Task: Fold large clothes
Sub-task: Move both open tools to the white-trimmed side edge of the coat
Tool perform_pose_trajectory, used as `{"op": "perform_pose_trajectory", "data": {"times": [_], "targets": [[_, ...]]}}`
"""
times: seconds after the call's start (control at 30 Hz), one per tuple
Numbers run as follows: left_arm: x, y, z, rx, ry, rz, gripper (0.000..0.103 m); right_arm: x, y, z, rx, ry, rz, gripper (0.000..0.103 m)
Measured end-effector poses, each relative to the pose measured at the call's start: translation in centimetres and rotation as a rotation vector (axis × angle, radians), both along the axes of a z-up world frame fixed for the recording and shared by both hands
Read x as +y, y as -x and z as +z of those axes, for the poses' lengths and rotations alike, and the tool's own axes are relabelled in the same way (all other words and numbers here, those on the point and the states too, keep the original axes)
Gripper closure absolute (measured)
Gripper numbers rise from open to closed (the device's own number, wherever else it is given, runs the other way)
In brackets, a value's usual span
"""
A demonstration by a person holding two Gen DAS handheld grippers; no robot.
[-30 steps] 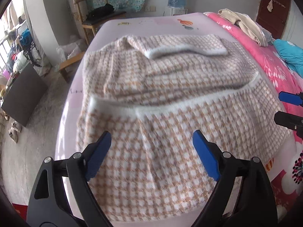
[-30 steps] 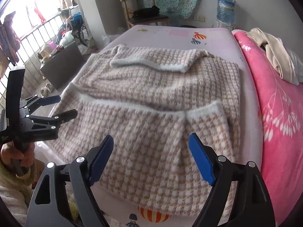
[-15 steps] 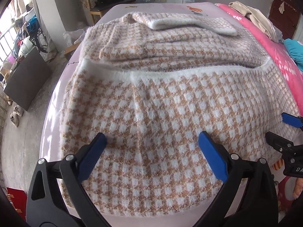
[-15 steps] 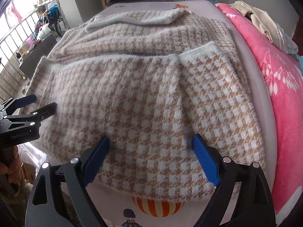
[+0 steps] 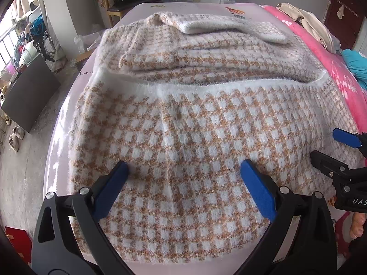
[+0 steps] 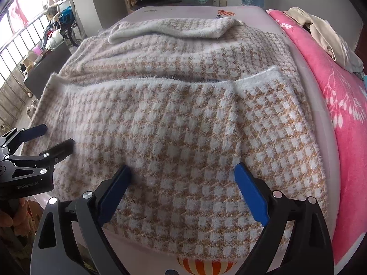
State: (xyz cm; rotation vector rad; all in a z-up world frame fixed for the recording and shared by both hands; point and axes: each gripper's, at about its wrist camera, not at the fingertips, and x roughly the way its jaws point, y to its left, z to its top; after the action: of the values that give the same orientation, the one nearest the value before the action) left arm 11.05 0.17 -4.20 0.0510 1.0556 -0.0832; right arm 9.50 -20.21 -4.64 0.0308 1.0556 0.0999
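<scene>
- Your checked sweater (image 5: 195, 137) lay flat on the bed (image 5: 183, 8), near hem toward you, a folded-over layer with a white fuzzy edge crossing its middle, a sleeve laid across the far end
- Left hand-held gripper (image 5: 184, 171) was spread wide over the near-left part of the sweater; jaws had just been opening, with knit below and between the blue pads but nothing pinched
- Right hand-held gripper (image 6: 182, 176) was likewise spread, jaws just opened further, over the near-right part; nothing clamped
- Pose: both tools pointed steeply down toward the fabric, side by side, each visible at the edge of the other's view; your hand (image 6: 9, 220) showed low at the left edge of the right wrist view
- Step in hand, as I judged it: taking the near hem for the next fold away from you
- To do it well: you needed each pair of pads to straddle the hem edge itself, not the mid-panel, so one pad could slide under all layers
- You should have closed both at matching spots near the two corners, so the fold line stayed square
- Risk noted: the fluffy knit could bunch or catch only the top layer; lifting both sides evenly would have limited skew
</scene>
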Motion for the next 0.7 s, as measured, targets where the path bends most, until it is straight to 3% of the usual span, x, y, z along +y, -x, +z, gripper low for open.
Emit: {"op": "perform_pose_trajectory", "data": {"times": [0.17, 0.37, 0.5, 0.57, 0.7], "targets": [[0.3, 0.7, 0.4, -0.043, 0.011, -0.01, 0.007, 0.0, 0.0, 0.0, 0.0, -0.001, -0.003, 0.013], [3.4, 2.7, 3.1, -0.243, 0.015, 0.044, 0.008, 0.0, -0.1, 0.0, 0.001, 0.0, -0.001, 0.013], [6.6, 2.6, 3.8, -0.296, 0.027, 0.094, 0.01, 0.1, -0.1, 0.0, 0.001, -0.001, -0.002, 0.012], [7.6, 2.2, 3.9, -0.296, 0.043, 0.101, 0.026, 0.1, -0.1, 0.0, 0.001, 0.0, -0.003, 0.012], [8.9, 1.5, 3.3, -0.262, 0.12, 0.09, 0.045, 0.0, -0.1, 0.0, 0.003, 0.001, -0.002, 0.012]]}}
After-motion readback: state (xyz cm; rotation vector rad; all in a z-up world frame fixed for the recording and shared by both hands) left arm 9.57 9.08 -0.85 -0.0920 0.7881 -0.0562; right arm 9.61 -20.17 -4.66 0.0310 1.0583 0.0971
